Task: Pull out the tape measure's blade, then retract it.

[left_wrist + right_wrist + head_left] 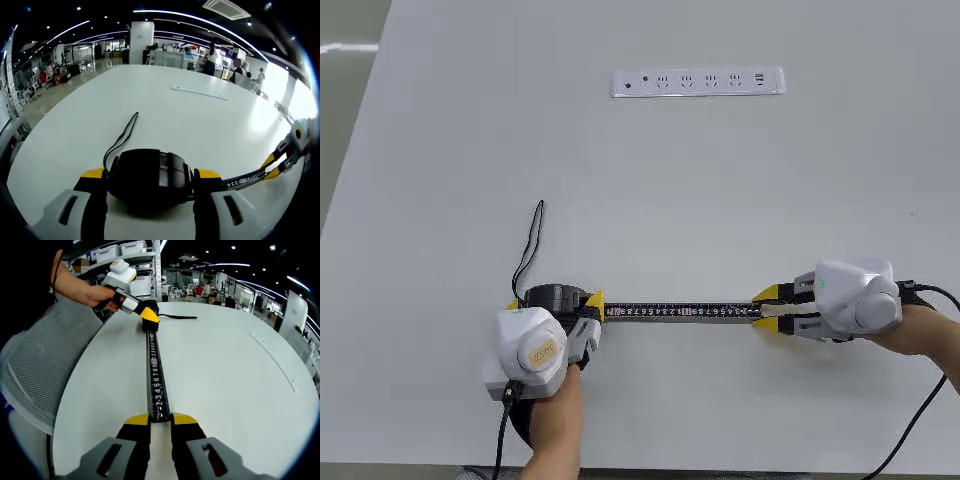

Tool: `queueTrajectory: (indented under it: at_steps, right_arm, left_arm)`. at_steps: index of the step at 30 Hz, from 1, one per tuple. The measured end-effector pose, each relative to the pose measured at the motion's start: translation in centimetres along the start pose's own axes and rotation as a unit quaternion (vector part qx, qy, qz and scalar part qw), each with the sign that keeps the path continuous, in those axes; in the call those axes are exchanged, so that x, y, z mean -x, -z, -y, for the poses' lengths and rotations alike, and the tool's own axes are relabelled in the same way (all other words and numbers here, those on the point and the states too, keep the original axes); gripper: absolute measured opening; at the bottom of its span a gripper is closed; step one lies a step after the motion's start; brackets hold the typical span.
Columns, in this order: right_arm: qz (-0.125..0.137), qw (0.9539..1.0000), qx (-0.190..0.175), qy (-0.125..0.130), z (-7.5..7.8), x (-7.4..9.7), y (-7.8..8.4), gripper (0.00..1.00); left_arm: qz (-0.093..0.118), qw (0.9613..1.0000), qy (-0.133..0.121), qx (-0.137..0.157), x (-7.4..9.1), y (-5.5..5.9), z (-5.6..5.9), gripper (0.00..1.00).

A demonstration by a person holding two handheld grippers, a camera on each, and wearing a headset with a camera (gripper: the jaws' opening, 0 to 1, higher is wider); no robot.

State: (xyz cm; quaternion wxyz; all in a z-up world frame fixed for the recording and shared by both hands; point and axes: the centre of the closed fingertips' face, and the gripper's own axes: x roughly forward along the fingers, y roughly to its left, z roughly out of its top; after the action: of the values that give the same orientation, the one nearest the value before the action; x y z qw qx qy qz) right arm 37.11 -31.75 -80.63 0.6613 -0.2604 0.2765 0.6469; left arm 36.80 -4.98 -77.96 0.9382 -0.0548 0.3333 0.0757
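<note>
Black tape measure [558, 296], black blade [155, 375] with white numbers, white tabletop [670, 180]; the left gripper [150, 174] and right gripper [160, 419] are white with yellow tips.

Our left gripper [553, 300] is down on our left side. Its two yellow-tipped jaws are closed tight on both sides of the tape measure [150, 175]. Our left arm [558, 425] reaches up from the bottom edge of the head view to hold it. Our right gripper [765, 309] is well apart, off to our right, and points back at the left one. Its jaws pinch the end of the blade [156, 385]. Our right hand [915, 328] holds it from the right side.
</note>
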Motion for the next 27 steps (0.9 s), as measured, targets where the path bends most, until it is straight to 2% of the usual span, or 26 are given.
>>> queueTrajectory:
  at_steps: [7,11,16,27]
  right_arm:
    - [0.000,1.0000,0.001,0.001,-0.05,0.09,-0.06,0.14]
    - [0.003,1.0000,0.000,0.004,0.06,0.17,-0.23,0.14]
    - [0.009,0.9999,0.000,0.009,0.17,0.41,-0.82,0.14]
    - [0.009,0.9999,0.004,0.006,0.07,0.20,-0.95,0.14]
  left_arm:
    - [-0.002,0.9999,-0.011,0.003,-0.05,0.07,-0.18,0.67]
    - [-0.018,0.9994,-0.025,0.014,-0.19,0.10,-0.25,0.66]
    - [-0.014,0.9993,-0.034,0.009,-0.04,0.18,-0.29,0.65]
    - [-0.018,0.9996,-0.020,0.000,0.01,0.31,-0.30,0.64]
